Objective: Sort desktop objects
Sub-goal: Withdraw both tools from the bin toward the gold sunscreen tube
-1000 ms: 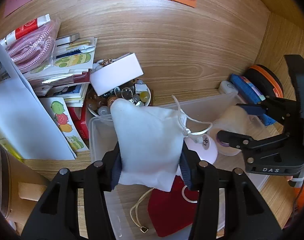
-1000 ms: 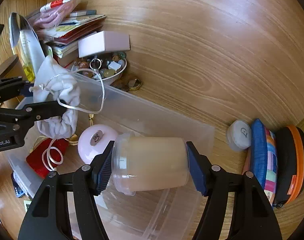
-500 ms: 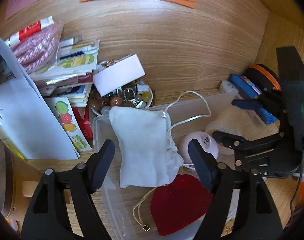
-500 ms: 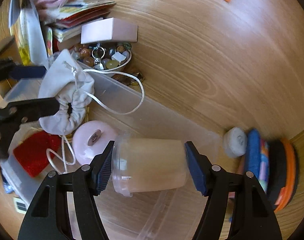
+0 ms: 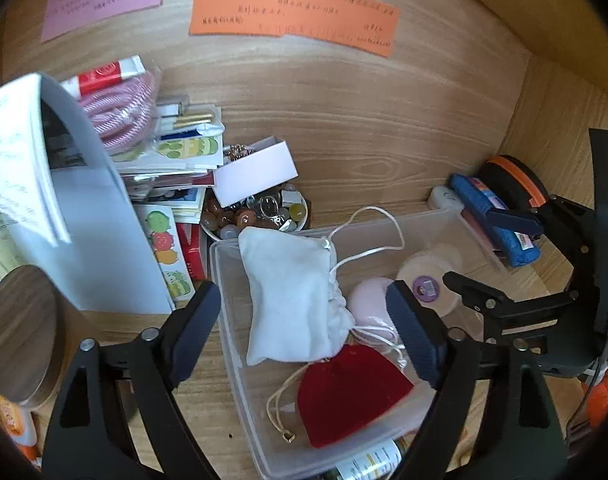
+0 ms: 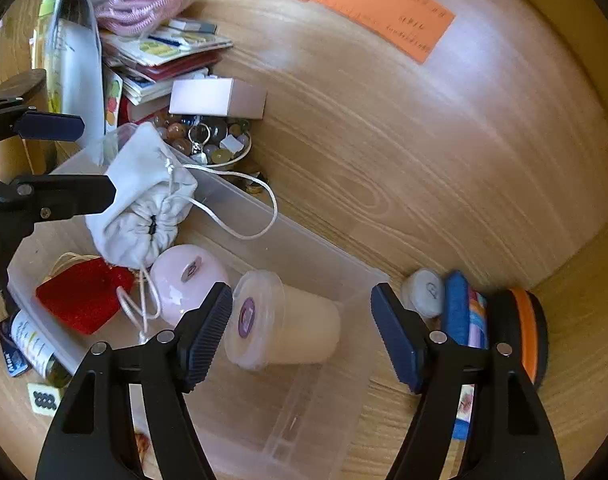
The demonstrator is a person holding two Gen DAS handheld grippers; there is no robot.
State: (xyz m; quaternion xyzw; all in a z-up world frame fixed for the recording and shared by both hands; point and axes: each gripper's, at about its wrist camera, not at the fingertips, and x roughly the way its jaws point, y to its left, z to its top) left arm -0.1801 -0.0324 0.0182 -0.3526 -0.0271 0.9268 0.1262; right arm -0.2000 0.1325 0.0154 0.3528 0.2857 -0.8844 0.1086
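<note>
A clear plastic bin (image 5: 232,344) (image 6: 304,236) sits on the wooden desk. In it lie a white drawstring pouch (image 5: 292,296) (image 6: 140,200), a red velvet pouch (image 5: 348,396) (image 6: 80,296), a pink round case (image 5: 368,304) (image 6: 184,284) and a cream lidded jar (image 6: 284,324) (image 5: 428,280) on its side. My left gripper (image 5: 304,332) is open and empty above the white pouch. My right gripper (image 6: 300,332) is open, its jaws either side of the jar without gripping it.
Behind the bin stand a bowl of beads (image 5: 260,216) with a white box (image 5: 256,172) on it, a stack of booklets (image 5: 172,168) and a grey folder (image 5: 84,216). At the right lie a blue pouch (image 6: 460,312), an orange-black case (image 6: 520,332) and a grey cap (image 6: 424,292).
My left gripper opened and dropped the white pouch into the bin, then pulled back. My right gripper opened and released the jar, which now lies in the bin.
</note>
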